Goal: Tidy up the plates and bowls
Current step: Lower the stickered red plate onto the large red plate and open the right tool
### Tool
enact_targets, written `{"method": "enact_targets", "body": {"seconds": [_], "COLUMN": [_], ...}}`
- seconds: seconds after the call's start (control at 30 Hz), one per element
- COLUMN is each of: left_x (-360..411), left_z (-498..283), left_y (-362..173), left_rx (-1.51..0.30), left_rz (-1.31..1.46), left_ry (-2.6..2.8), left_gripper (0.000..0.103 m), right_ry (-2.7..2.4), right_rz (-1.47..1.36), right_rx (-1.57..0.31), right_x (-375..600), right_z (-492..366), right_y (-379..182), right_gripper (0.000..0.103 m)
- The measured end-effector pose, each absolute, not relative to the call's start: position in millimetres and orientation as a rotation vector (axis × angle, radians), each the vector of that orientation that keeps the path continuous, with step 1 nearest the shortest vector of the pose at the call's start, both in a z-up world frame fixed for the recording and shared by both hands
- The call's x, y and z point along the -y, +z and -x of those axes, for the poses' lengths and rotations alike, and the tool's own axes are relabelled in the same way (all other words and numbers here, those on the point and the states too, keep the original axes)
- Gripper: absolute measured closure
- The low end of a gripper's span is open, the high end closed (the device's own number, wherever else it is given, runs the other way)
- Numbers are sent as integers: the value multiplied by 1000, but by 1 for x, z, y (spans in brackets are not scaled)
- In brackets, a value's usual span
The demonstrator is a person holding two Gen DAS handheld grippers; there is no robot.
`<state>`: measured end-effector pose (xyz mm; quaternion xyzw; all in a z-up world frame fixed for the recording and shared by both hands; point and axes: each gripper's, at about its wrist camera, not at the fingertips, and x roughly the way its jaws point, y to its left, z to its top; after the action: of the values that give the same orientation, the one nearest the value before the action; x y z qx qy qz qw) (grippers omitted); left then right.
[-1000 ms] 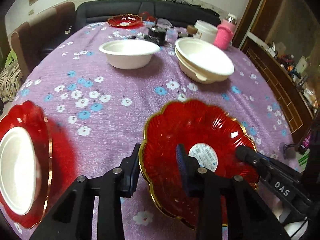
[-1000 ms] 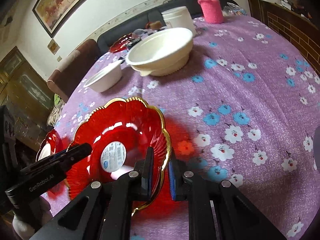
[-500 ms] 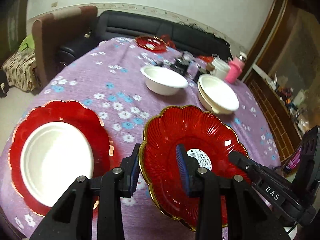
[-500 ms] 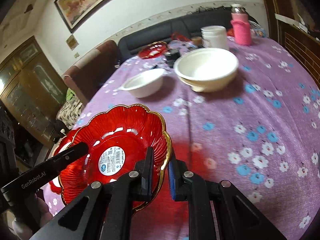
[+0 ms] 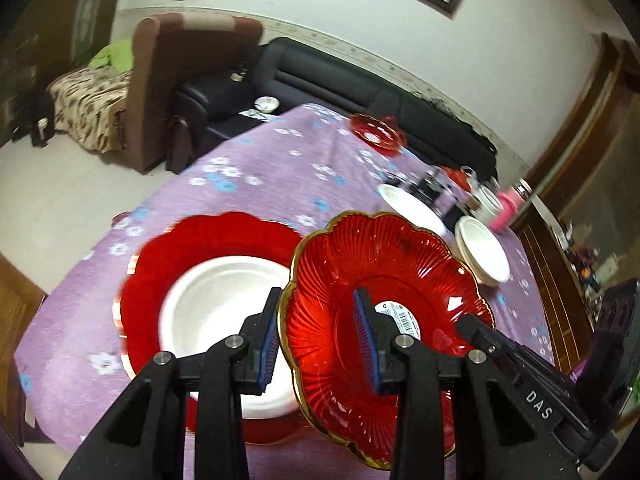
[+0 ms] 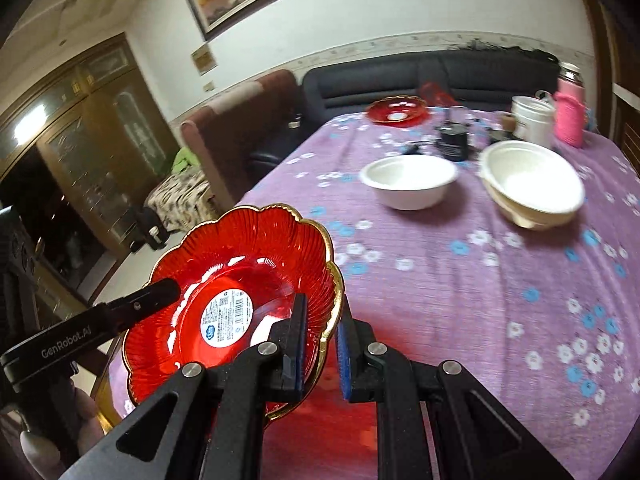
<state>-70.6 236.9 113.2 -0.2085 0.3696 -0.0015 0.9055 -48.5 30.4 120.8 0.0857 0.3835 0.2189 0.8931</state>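
Note:
A red glass plate (image 5: 392,264) (image 6: 240,256) with a scalloped gold rim and a round label is held off the table between both grippers. My left gripper (image 5: 318,340) is shut on its left rim, and my right gripper (image 6: 320,348) is shut on its right rim. Each gripper also shows in the other's view, the right gripper (image 5: 520,380) and the left gripper (image 6: 100,320). Below and to the left lies a second red plate (image 5: 200,240) with a white plate (image 5: 216,312) in it, partly covered by the held plate.
On the purple flowered tablecloth (image 6: 480,300) stand a white bowl (image 6: 408,180), a stack of white bowls (image 6: 532,184), a far red plate (image 6: 396,110), a white tub (image 6: 534,118) and a pink bottle (image 6: 570,116). The table's left edge (image 5: 80,280) is close; an armchair and sofa stand beyond.
Both grippers have carried the red plate up and to the left, rolling as they went. The red plate holding the white plate now lies right beside and under it.

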Motion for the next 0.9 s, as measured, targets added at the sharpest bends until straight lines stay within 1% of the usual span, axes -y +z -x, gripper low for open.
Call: {"method": "enact_targets", "body": {"seconds": [0.33, 0.83, 0.9], "left_x": [-280, -309, -310], "left_z": [79, 72, 72], "left_y": [103, 66, 66], "left_rx": [-773, -862, -855], "left_rz": [473, 479, 475], "left_ry": [89, 176, 179], "left_gripper": [69, 69, 65], "right_ry": [548, 560, 548], "right_rz": [-120, -64, -60], "right_rx": [-818, -936, -938], "right_x": [-86, -126, -127], "right_z": [32, 14, 12], "right_y": [119, 73, 70], "right_gripper": [89, 88, 87]}}
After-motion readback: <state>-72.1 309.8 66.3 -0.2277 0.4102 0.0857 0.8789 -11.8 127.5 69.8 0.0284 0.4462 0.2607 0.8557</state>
